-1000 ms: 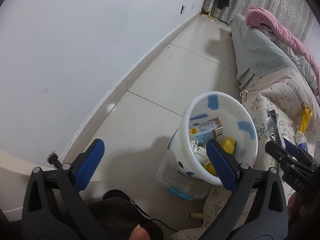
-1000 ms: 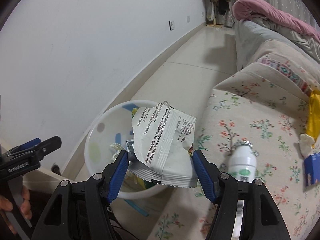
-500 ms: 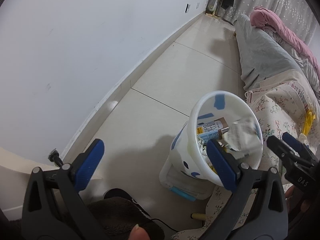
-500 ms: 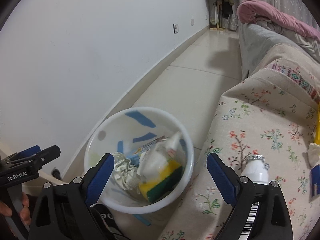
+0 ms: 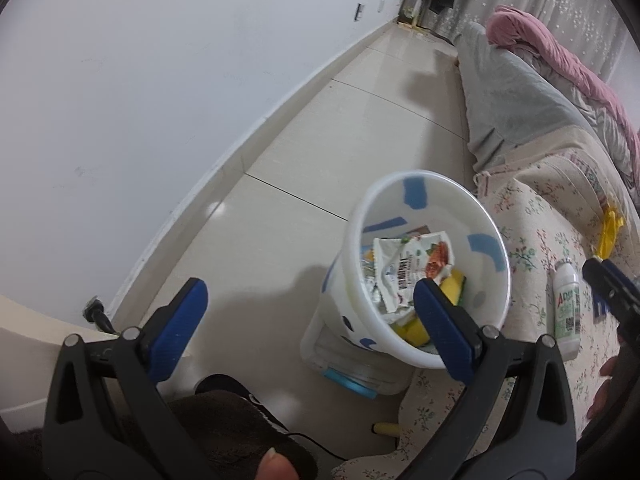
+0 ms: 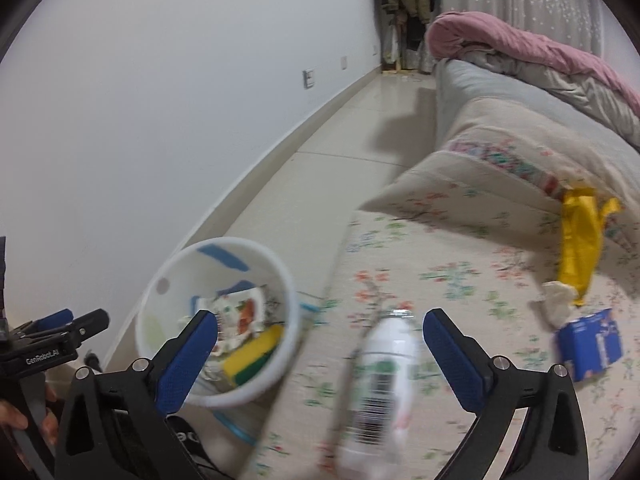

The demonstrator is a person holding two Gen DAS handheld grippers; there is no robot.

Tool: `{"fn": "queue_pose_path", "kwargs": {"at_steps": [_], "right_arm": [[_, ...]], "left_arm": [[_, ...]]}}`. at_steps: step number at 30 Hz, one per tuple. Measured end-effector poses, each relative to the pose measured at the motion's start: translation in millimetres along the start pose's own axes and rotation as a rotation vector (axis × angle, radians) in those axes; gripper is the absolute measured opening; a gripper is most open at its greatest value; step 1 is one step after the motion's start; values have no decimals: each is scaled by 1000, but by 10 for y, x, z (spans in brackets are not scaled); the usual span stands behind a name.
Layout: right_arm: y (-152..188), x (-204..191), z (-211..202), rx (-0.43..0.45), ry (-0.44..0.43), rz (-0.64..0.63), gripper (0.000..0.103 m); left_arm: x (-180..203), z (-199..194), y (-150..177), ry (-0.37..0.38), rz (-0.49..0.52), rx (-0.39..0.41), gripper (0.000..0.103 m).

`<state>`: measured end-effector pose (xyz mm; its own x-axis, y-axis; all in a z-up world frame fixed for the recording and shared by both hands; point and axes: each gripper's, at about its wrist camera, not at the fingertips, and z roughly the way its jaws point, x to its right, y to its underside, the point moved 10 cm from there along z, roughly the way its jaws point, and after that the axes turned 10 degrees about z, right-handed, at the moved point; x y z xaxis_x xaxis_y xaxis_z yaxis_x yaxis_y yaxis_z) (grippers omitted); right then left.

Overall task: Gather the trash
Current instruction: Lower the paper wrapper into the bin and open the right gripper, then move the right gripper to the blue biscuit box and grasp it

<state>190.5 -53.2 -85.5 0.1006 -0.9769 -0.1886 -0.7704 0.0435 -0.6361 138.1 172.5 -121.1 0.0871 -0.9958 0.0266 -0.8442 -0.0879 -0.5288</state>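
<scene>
Since a second ago the crumpled white snack wrapper [image 5: 408, 270] has left the right tongs [image 6: 320, 344] and now lies inside the white plastic bin with blue patches [image 5: 492, 232], printed side up, on top of a yellow-and-green sponge [image 6: 252, 354]; its long axis runs from the bin's near rim toward its far wall. Those tongs are opening, spread wide with nothing pinched, above a small white plastic bottle [image 6: 384, 380] lying on the floral bedspread [image 6: 460, 248], cap toward the pillow. Farther right lie a yellow wrapper [image 6: 578, 236] and a blue carton [image 6: 590, 344]. Left tongs [image 5: 310, 312] hang spread and empty beside the bin.
</scene>
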Motion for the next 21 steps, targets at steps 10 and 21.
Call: {"fn": "queue_pose_path", "kwargs": {"at_steps": [10,21], "right_arm": [[-88,983,-285,5,186,74,103],[-121,2097,-434,-103,335,210,103]], "left_arm": [[355,25,-22,55,56,-7,102],[862,-101,-275,85,165,36,102]]}}
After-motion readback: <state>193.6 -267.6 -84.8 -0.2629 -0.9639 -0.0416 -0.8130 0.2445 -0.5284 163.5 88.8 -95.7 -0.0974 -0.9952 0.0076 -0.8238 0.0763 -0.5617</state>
